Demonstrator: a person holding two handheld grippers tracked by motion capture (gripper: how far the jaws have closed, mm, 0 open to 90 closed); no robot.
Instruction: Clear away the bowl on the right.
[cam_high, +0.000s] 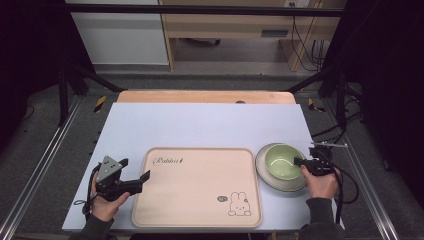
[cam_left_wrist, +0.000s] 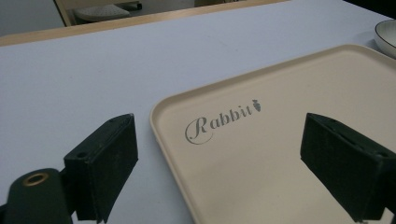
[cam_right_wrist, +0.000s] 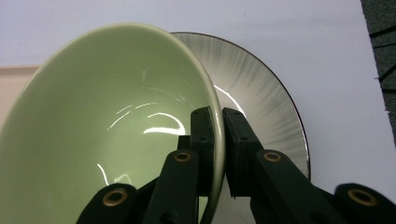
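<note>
White table (cam_high: 200, 125), right tool (cam_right_wrist: 217, 140) clamped on green bowl's (cam_right_wrist: 107, 126) rim, left tool (cam_left_wrist: 219, 163) wide open.

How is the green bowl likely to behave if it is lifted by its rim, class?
The green bowl looks glazed and glossy, so it may slip between the pads of the right gripper, which pinches only its rim. Gripped at one edge, it will probably tilt. It looks like ceramic: stiff, and liable to chip against the grey plate beneath it.
</note>
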